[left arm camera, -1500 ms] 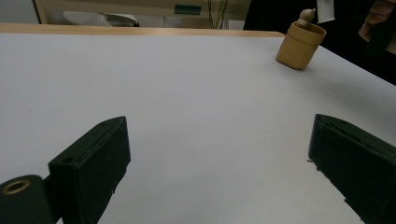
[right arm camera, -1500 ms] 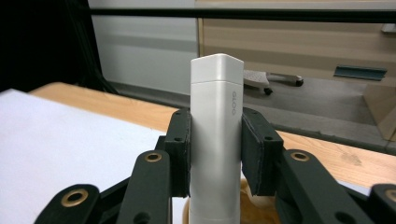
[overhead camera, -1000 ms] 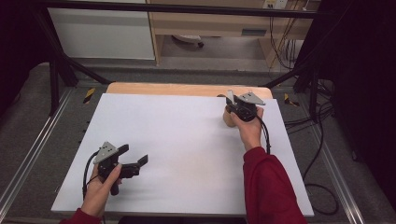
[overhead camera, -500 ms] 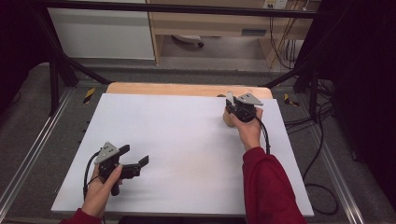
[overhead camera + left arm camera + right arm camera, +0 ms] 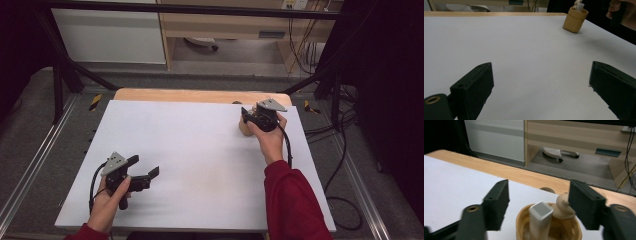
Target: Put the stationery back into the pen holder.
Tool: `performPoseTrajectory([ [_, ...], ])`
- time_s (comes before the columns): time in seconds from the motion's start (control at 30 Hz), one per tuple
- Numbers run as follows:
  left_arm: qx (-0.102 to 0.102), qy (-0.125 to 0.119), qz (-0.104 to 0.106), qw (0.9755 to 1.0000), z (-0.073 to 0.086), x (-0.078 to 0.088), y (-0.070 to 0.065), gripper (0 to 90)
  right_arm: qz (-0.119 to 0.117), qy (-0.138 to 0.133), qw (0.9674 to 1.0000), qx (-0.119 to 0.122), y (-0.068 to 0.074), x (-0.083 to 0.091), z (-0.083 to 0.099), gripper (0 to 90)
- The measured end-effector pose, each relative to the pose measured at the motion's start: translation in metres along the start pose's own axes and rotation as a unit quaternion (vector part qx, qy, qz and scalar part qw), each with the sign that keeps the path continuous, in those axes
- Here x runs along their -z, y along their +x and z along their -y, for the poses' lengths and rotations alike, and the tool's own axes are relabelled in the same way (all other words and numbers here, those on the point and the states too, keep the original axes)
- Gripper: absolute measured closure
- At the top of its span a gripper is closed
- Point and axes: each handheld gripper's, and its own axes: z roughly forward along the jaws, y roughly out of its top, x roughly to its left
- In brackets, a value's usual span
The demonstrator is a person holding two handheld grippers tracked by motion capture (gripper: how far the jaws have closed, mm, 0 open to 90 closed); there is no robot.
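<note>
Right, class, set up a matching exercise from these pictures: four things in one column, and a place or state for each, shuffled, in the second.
Things:
1. left claw
2. right claw
3. tan cup
4. white block

Places or states:
A. stands upright inside the cup
B. open above the cup, its jaws having just opened
C. open over bare white table near the person
D. sits on the white table near its far right corner

Pairs: 1-C, 2-B, 3-D, 4-A
</note>
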Motion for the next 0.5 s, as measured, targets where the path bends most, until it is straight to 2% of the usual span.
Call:
performPoseTrajectory([
  [0.07,0.001,0.0,-0.001,1.0,0.0,0.0,0.0,5.8,-0.006,0.002,0.9999,-0.014,0.0,0.006,-0.005,26.2],
  [0.23,0.004,0.001,-0.006,1.0,0.0,0.0,0.001,5.1,-0.019,0.003,0.9995,-0.024,0.005,0.022,-0.017,14.5],
  [0.4,0.007,0.002,-0.009,0.9999,0.0,0.002,0.002,5.0,-0.024,0.003,0.9994,-0.023,0.011,0.036,-0.025,5.7],
  [0.5,0.01,0.004,-0.012,0.9999,0.0,0.003,0.005,4.9,-0.027,0.005,0.999,-0.036,0.013,0.045,-0.03,3.8],
])
